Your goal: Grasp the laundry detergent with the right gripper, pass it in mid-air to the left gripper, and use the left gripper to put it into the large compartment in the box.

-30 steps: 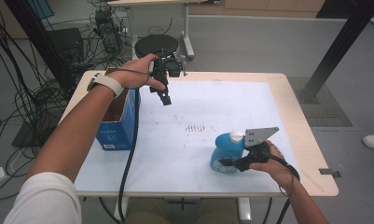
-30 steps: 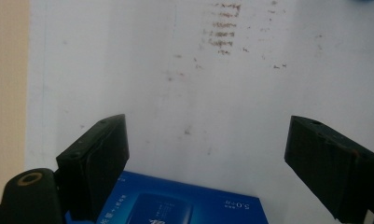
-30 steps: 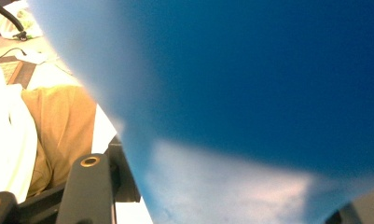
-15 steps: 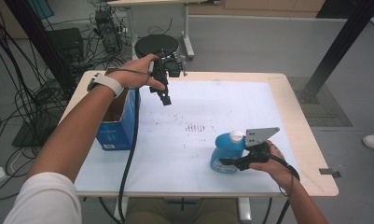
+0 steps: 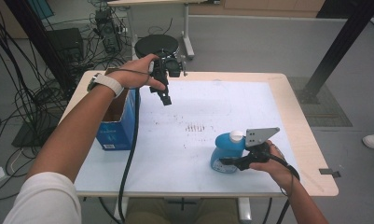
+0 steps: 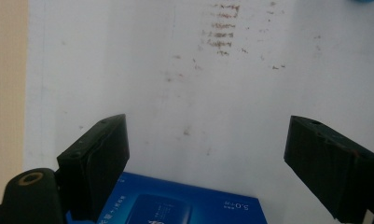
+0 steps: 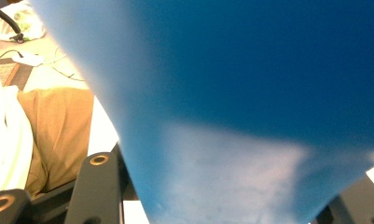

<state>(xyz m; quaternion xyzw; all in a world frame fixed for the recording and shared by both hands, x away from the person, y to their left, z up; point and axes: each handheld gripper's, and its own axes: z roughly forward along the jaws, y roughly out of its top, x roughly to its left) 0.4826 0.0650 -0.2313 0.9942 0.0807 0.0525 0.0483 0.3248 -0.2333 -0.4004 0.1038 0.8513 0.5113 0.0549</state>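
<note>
Closing over the last second, the right gripper [image 5: 229,162] now clamps the blue bottle [image 5: 225,151], upright near the table's [image 5: 287,93] front edge; the left gripper [image 5: 165,97] hovers spread above the blue box [image 5: 115,133], well apart.

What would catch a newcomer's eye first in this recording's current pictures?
First, the bright blue bottle with a white cap at the near right of the white table, clamped in the right tool, whose jaws have just been closing on it. Next, the left tool, held open in the air above the table's far left, beside an open blue box at the left edge. Faint brown marks dot the table's middle.
</note>
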